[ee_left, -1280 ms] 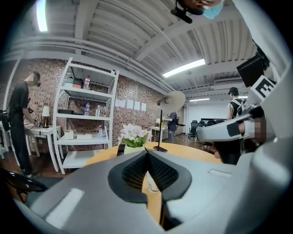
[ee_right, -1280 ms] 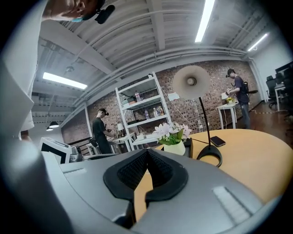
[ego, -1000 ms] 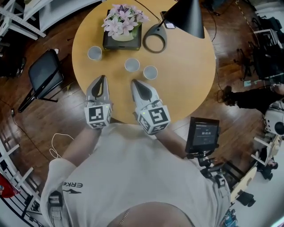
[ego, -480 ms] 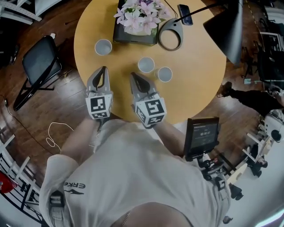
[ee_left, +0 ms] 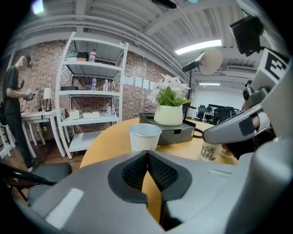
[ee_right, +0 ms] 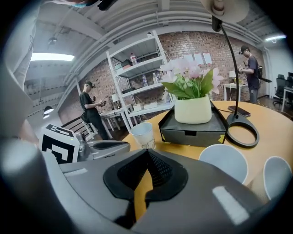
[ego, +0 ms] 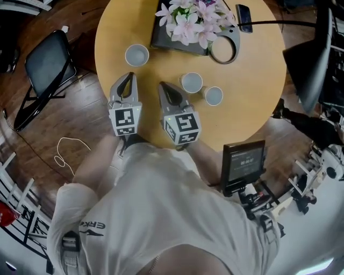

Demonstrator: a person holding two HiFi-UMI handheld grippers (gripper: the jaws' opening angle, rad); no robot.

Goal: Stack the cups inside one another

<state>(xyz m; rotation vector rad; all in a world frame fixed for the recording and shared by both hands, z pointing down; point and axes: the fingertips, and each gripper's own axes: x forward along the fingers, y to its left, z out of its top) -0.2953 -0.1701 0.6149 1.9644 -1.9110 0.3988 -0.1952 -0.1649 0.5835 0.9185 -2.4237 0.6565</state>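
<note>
At the far left of the head view a black folding chair (ego: 51, 67) stands on the wooden floor, with a loose white cable (ego: 63, 156) lying nearer the person. The round desk (ego: 247, 107) starts just beside the chair. The left cup (ego: 137, 55) stands upright and alone near the desk's left edge, well apart from the other two cups. Just short of it, over the near-left rim, hangs the left claw (ego: 128, 77), clenched and empty. In the left gripper view its ribbed black pads (ee_left: 136, 169) meet at the tips with nothing between them, and that cup rises straight beyond them.

Close beside it is the right claw (ego: 162, 86), also clenched on nothing. In the right gripper view its pads (ee_right: 159, 172) are pressed together. Its tips point toward the middle cup (ego: 191, 82), which stands upright near the desk's centre. The right cup (ego: 213, 95) sits just beside it, slightly nearer the person; whether the two touch cannot be told. No cup is inside another.

Behind the cups, at the far edge, a black box (ego: 166, 43) carries a pot of pink flowers (ego: 196, 16). The ring-shaped lamp base (ego: 224, 48) lies to its right, with a dark phone (ego: 243, 17) past that. The black lamp shade (ego: 312, 70) hangs over the desk's right edge. Off the desk at lower right a small screen (ego: 243, 164) sits on a stand
</note>
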